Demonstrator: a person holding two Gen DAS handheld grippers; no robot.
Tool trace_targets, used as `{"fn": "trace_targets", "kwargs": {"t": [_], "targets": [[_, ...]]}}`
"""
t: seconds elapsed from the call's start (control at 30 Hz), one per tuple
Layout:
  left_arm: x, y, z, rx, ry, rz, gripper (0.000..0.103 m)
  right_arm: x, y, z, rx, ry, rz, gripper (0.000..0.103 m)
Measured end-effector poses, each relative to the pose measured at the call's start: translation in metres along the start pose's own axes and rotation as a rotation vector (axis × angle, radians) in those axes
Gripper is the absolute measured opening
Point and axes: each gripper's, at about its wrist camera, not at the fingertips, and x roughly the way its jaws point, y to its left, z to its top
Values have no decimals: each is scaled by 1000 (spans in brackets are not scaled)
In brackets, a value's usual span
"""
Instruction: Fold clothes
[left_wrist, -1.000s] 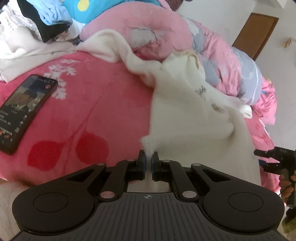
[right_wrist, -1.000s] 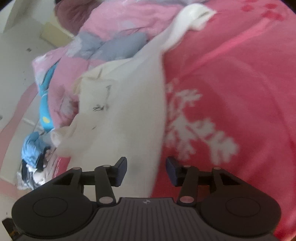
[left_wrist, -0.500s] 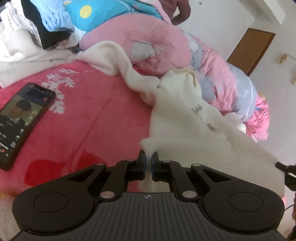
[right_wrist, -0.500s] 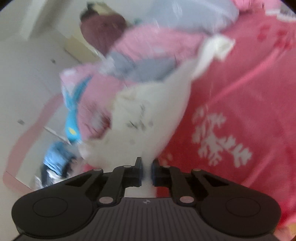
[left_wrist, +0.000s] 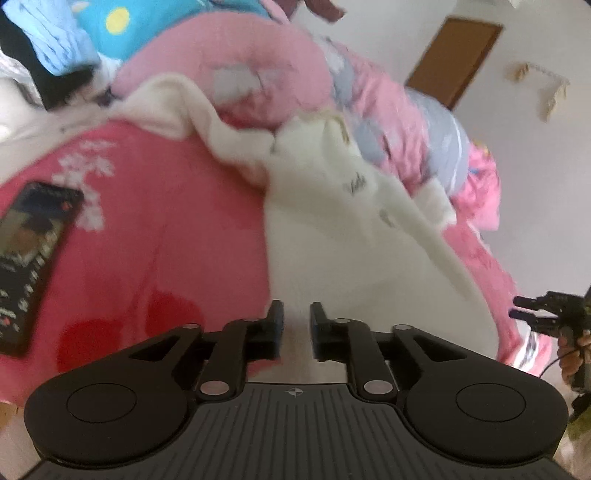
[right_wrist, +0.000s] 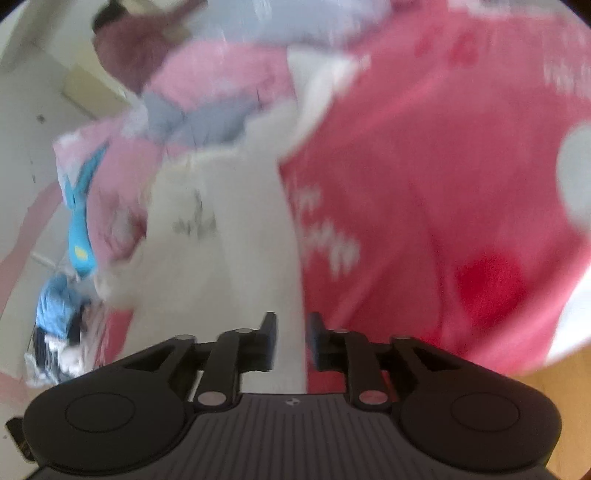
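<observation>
A cream-white garment (left_wrist: 332, 251) with a small dark print lies spread on the pink blanket (left_wrist: 166, 206), one sleeve trailing up toward the pillows. My left gripper (left_wrist: 296, 325) is open a little, and the garment's near edge lies in the gap between its fingers. In the right wrist view the same garment (right_wrist: 221, 266) runs away from my right gripper (right_wrist: 291, 336), which is also slightly open over the cloth's edge. This view is blurred. The right gripper (left_wrist: 543, 314) and the hand holding it show at the left wrist view's right edge.
A phone (left_wrist: 33, 254) with a lit screen lies on the blanket at left. A pile of clothes (left_wrist: 44, 40) sits at the back left, a bunched pink-and-grey duvet (left_wrist: 258, 55) behind the garment. A person in maroon (right_wrist: 125, 48) is beyond the bed. Wooden floor (right_wrist: 554, 369) shows at right.
Both grippers were shut on the garment's edge half a second ago; now both stand slightly open. The garment has settled flatter on the blanket.
</observation>
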Motion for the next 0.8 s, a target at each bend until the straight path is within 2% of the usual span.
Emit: {"fn": "trace_targets", "kwargs": {"t": [0.03, 0.17, 0.27, 0.37, 0.47, 0.6, 0.67, 0.8], "targets": [[1, 1, 3, -9, -9, 2, 37, -5, 1, 8, -12, -33, -1, 45], [5, 7, 16, -47, -41, 10, 42, 5, 3, 36, -29, -67, 11, 47], [24, 11, 26, -96, -21, 20, 51, 30, 2, 50, -31, -49, 19, 52], [47, 20, 47, -189, -3, 12, 57, 60, 2, 67, -23, -18, 33, 58], [70, 30, 70, -280, 11, -4, 69, 94, 6, 86, -18, 25, 66, 63], [112, 41, 96, -378, 32, 50, 70, 143, 11, 119, -8, 60, 76, 71], [132, 45, 105, -408, 50, 87, 70, 166, 14, 134, -5, 67, 55, 72], [155, 48, 111, -450, 50, 71, 70, 213, 23, 156, -38, 113, 13, 73]]}}
